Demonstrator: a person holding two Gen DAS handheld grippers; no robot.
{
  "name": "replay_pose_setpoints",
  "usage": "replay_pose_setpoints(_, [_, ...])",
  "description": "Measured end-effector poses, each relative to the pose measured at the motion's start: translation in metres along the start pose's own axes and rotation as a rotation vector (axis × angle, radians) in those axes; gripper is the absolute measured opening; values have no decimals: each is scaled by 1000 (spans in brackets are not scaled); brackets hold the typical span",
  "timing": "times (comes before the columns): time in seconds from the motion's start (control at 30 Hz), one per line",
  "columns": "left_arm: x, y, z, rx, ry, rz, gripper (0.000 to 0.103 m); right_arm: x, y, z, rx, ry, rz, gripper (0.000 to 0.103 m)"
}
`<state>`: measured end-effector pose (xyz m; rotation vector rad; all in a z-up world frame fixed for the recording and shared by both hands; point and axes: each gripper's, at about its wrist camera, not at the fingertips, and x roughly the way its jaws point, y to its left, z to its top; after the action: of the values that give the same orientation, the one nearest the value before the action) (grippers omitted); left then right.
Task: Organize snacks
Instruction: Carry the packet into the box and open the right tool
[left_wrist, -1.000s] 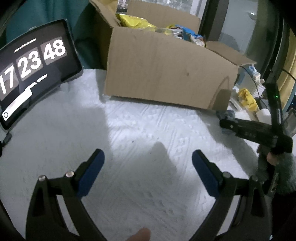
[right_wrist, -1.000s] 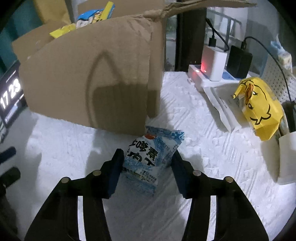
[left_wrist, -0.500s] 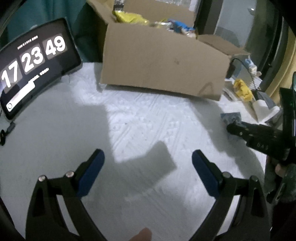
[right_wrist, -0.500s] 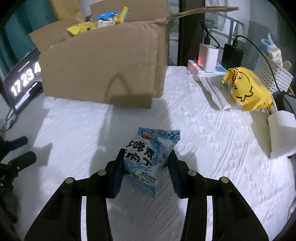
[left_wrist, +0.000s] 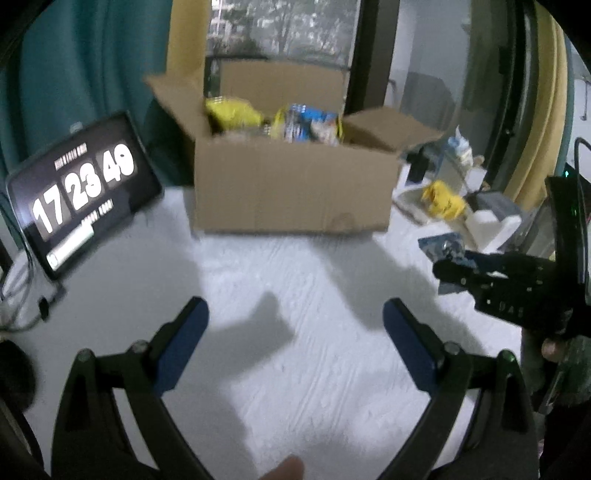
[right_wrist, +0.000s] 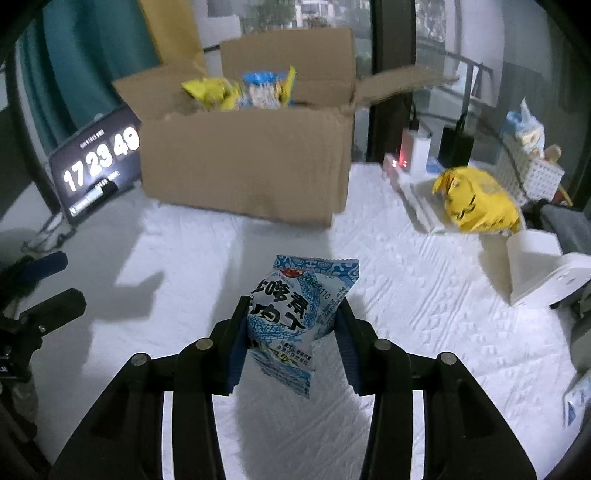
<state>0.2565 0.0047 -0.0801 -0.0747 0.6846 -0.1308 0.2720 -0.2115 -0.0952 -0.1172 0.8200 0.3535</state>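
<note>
**Blue packet gripped, box straight ahead**

We hold the packet (right_wrist: 301, 321) in our right gripper (right_wrist: 291, 332), jaws closed on its sides, its long axis pointing forward and up, clear of the white cloth (right_wrist: 406, 314). The box (right_wrist: 247, 166), open-topped with snacks (right_wrist: 240, 92) already inside, lies ahead and slightly left, well apart from the packet. We judge the right arm must carry it forward and over the near wall. Our left gripper (left_wrist: 295, 343) hangs wide open, holding nothing, above the cloth.
</note>
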Motion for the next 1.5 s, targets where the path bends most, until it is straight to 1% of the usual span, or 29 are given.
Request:
replay_pose_setpoints(0.23, [-38,-8,37,49,-124,17,96,-35,7,25,-16,-95,12,46])
replay_pose_setpoints(0.43, [-56,-13,62,85,-211,36,96,-56,9,47,-40,-161,14,46])
replay_pose_setpoints(0.53, [-57,-16,74,115,-245,87,96,-63,10,60,-53,-188,13,46])
replay_pose_setpoints(0.6, [-55,-16,81,126,-260,106,96,-66,10,69,-60,-205,12,46])
replay_pose_setpoints(0.8, [-48,-15,107,130,-296,110,96,-71,10,94,-81,-246,3,46])
replay_pose_setpoints(1.0, [-40,-12,130,131,-335,105,96,-66,9,117,-90,-267,-1,46])
replay_pose_setpoints(1.23, [-12,-1,158,119,-357,114,96,-44,4,148,-110,-275,-14,46])
replay_pose_setpoints(1.4, [21,12,178,82,-351,105,96,-21,-7,176,-99,-278,-25,46])
replay_pose_setpoints(1.5, [36,17,188,78,-360,102,96,-4,-13,191,-94,-271,-29,46])
